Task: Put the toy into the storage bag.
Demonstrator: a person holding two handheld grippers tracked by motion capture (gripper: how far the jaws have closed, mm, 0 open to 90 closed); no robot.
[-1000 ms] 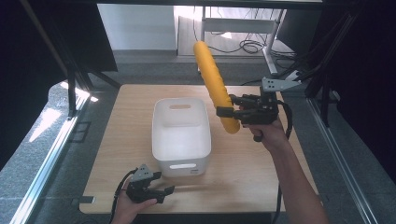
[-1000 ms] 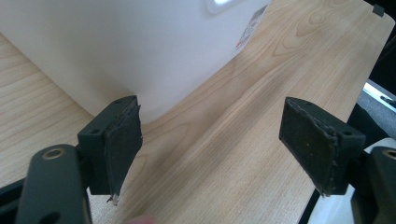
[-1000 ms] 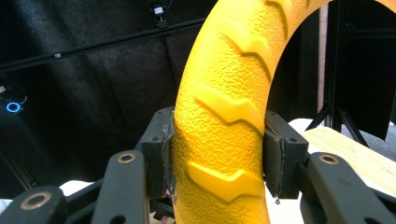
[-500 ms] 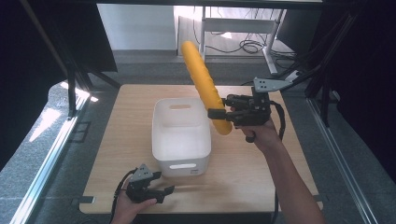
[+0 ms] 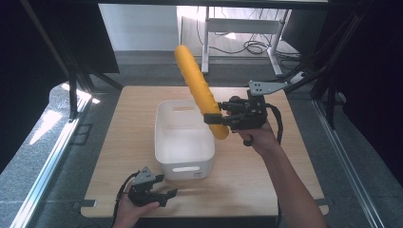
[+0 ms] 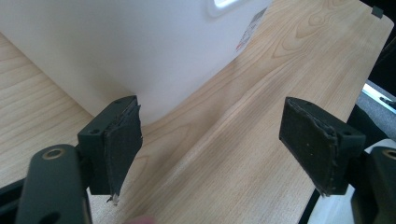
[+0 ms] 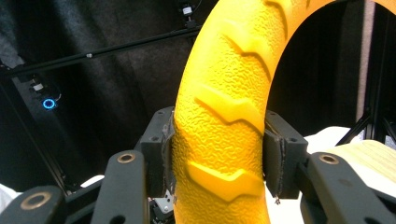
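Right gripper (image 5: 215, 118) holds a long yellow roller (image 5: 199, 92) near its lower end, jaws closed against both sides of it; in the right gripper view the ridged, pebbled yellow surface (image 7: 224, 116) sits squeezed between the two black pads, grip looks firm and square. The roller is in the air, steeply tilted, lower end just over the right-hand rim of the white bin (image 5: 183, 137), upper end leaning away toward the far edge of the table (image 5: 266, 185). Not touching the bin as far as can be told from above. The bin stands open-topped at mid-table, nothing visible inside it. Left gripper (image 5: 164, 194) rests low at the near edge of the table, in front of the bin's short wall; its own view shows the jaws spread wide with nothing between them, the bin's white wall (image 6: 140, 51) just beyond the left pad and bare wood under the gap. Judged step: carry phase, the roller being brought over the bin for placing inside. Next move likely calls for shifting the lower end inward past the rim, then laying the roller down toward flat. It looks longer than the bin, so it may have to rest slanted or overhang a wall. Release only once it is supported. The left gripper could steady the bin if it slides.
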